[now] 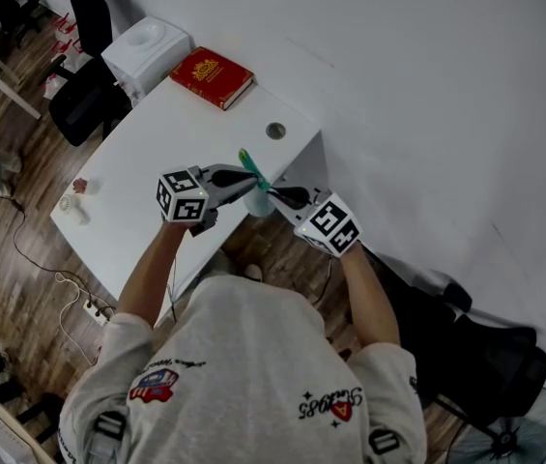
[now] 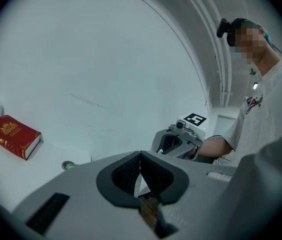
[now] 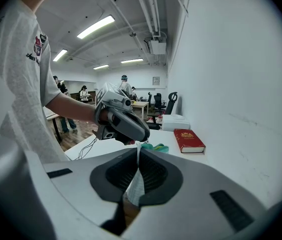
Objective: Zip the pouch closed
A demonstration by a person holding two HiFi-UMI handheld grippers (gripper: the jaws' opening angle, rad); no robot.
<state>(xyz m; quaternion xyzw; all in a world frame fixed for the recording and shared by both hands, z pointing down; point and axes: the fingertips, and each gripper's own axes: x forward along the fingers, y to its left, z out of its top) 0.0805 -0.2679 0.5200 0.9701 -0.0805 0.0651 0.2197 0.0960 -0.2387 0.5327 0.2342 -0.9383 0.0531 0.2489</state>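
Observation:
A small pale pouch [image 1: 260, 199] with a green strip [image 1: 251, 167] at its far end hangs in the air between my two grippers, just off the table's near corner. My left gripper [image 1: 250, 184] is shut on its upper edge; in the left gripper view a thin pale fold [image 2: 141, 185] shows between the closed jaws. My right gripper [image 1: 274, 197] is shut on the opposite edge, and pale pouch fabric [image 3: 136, 184] runs up out of its closed jaws toward the left gripper [image 3: 137, 142]. The zipper itself is too small to make out.
A white table [image 1: 157, 153] lies ahead with a red book [image 1: 212, 76], a white box [image 1: 147, 51], a round cable hole [image 1: 275, 130] and small items [image 1: 72, 204] at its left edge. A white wall [image 1: 427, 85] runs along the right. Black chairs [image 1: 84, 100] stand beyond the table.

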